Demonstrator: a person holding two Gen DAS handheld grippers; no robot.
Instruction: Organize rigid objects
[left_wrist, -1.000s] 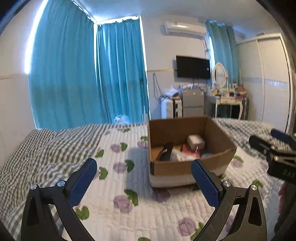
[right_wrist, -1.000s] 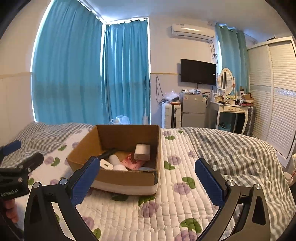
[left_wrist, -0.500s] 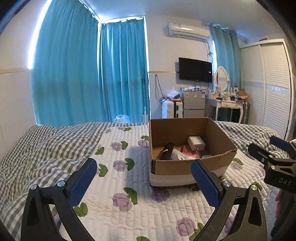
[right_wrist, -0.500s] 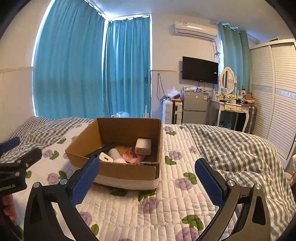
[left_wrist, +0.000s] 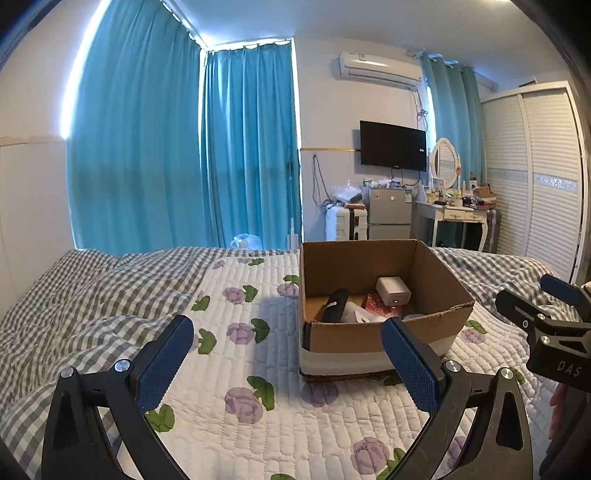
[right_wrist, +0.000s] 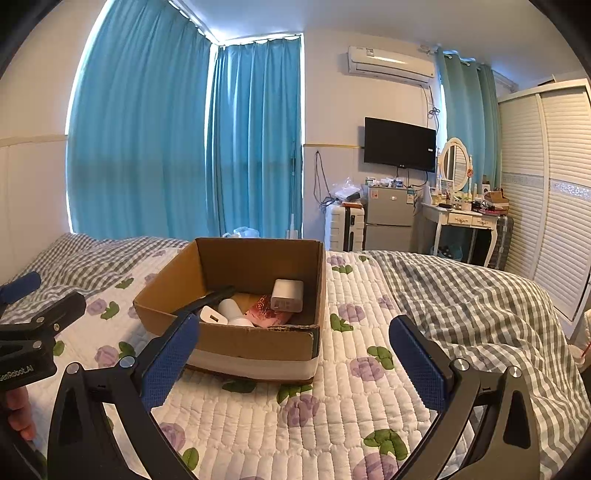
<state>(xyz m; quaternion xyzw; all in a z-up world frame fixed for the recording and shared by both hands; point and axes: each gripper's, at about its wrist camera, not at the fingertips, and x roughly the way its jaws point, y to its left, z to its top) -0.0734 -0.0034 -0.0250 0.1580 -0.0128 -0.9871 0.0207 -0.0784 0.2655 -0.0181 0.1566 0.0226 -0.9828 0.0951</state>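
An open cardboard box (left_wrist: 436, 273) (right_wrist: 236, 343) sits on the quilted bed. Inside lie a white charger block (left_wrist: 393, 290) (right_wrist: 287, 295), a black oblong item (left_wrist: 334, 305) (right_wrist: 207, 297), a pink patterned item (left_wrist: 375, 301) (right_wrist: 262, 312) and small white pieces (right_wrist: 229, 308). My left gripper (left_wrist: 286, 358) is open and empty, held in front of the box's left corner. My right gripper (right_wrist: 293, 360) is open and empty too, in front of the box's right corner. Each gripper shows at the edge of the other's view, right gripper (left_wrist: 543, 306) and left gripper (right_wrist: 37, 310).
The bed carries a white floral quilt (left_wrist: 240, 362) and a grey checked blanket (right_wrist: 461, 295). Beyond the bed stand blue curtains (left_wrist: 184, 158), a small fridge (left_wrist: 389, 216), a white suitcase (left_wrist: 345, 223), a dressing table (right_wrist: 461, 218) and a wardrobe (right_wrist: 554, 192). A hand (right_wrist: 18, 410) shows at lower left.
Both grippers have tilted and drawn back slightly, so the box sits a little lower and nearer in each view. Jaws stay open; box contents are unchanged.
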